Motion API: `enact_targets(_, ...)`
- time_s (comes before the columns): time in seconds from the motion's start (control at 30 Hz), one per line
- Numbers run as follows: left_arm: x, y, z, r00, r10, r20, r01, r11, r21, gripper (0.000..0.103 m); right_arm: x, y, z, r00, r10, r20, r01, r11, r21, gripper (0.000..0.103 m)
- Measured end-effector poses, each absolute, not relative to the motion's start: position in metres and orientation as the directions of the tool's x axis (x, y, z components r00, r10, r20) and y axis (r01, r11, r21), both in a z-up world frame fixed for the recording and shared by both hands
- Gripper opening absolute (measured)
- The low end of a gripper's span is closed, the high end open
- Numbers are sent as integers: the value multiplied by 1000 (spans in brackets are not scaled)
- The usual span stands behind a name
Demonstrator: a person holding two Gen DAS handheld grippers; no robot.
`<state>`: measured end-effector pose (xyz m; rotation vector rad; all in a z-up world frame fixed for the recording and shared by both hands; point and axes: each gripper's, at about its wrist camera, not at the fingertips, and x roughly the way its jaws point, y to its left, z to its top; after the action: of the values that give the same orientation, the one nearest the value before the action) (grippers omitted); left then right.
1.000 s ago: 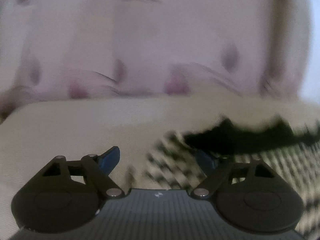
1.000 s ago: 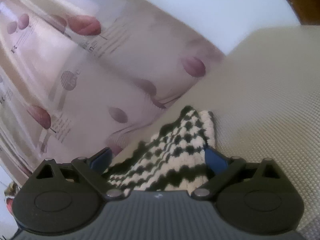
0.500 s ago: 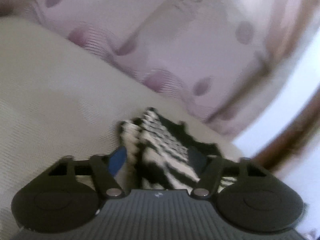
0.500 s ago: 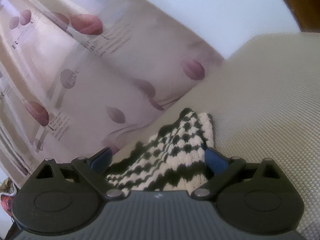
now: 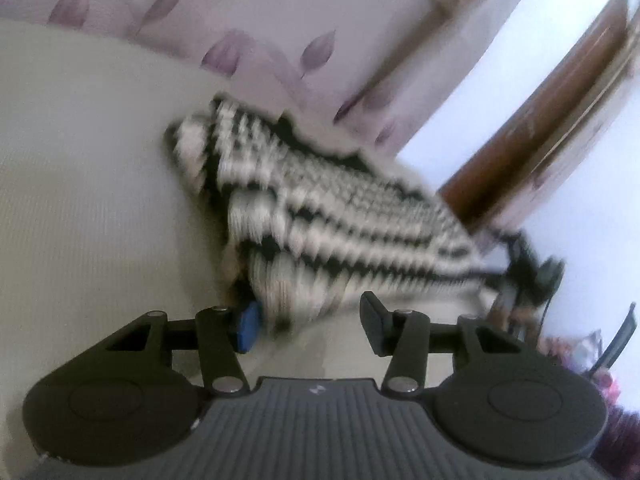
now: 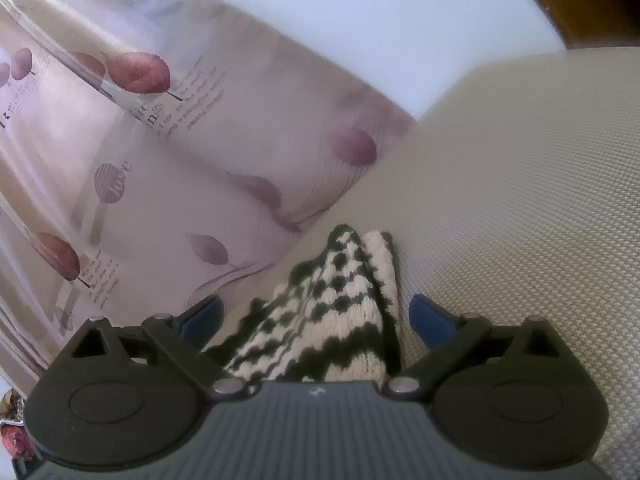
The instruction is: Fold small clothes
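The left gripper [image 5: 310,326] had its jaws spread wide, not gripping anything, with a corner of the knit [image 5: 320,216] sitting right between them, just past the blue pad. That black-and-cream zigzag piece lay bunched up along the far edge of the beige cushion [image 5: 88,208], right up against the leaf-print curtain [image 5: 248,12]. The left view was pretty blurry, so I couldn't tell exactly how the layers stacked.

Over on the right, the right gripper [image 6: 316,314] was gaping open too, with the knit's pointed end poking up between the pads, not pinched.

My guess: it's a chunky, soft, floppy knit, light and stretchy, so it would sag and bunch. I'd grab it at the corners or along a finished edge, taking all layers.
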<state>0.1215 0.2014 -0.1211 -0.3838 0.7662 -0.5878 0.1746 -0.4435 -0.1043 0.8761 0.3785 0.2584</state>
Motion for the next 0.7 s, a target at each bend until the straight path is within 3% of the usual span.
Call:
enact_targets(0.03, 117, 206, -126, 572, -621, -536, 346, 775, -529, 46, 175, -444, -104, 904, 369, -215, -64, 615, 786, 100)
enact_targets(0.2, 109, 222, -115, 675, -575, -462, 301, 786, -540, 45, 174, -444, -104, 906, 363, -218, -58, 617, 785, 100)
enact_targets(0.27, 108, 222, -99, 728, -567, -385, 315, 776, -547, 52, 175, -443, -104, 905, 362, -223, -56, 622, 781, 100)
enact_targets(0.33, 112, 215, -81, 785, -519, -339, 312, 803, -507, 72, 175, -443, -104, 905, 362, -223, -56, 621, 781, 100)
enact_targets(0.5, 164, 191, -78, 780, -447, -438, 226, 854, -468, 73, 173, -443, -104, 907, 359, -221, -53, 617, 785, 100)
enact_targets(0.57, 179, 185, -89, 747, -458, -482, 205, 848, -489, 56, 173, -444, -104, 909, 355, -218, -51, 614, 787, 100)
enact_targets(0.6, 181, 183, -92, 738, -465, -489, 208, 846, -491, 29, 173, -444, -105, 909, 355, -216, -52, 612, 789, 100)
enact_targets(0.63, 177, 180, -93, 739, -462, -490, 217, 852, -476, 10, 173, -445, -105, 910, 356, -215, -52, 610, 790, 100)
enact_targets(0.7, 159, 175, -91, 756, -436, -489, 219, 872, -439, 9, 173, -445, -105, 910, 356, -212, -55, 611, 790, 100)
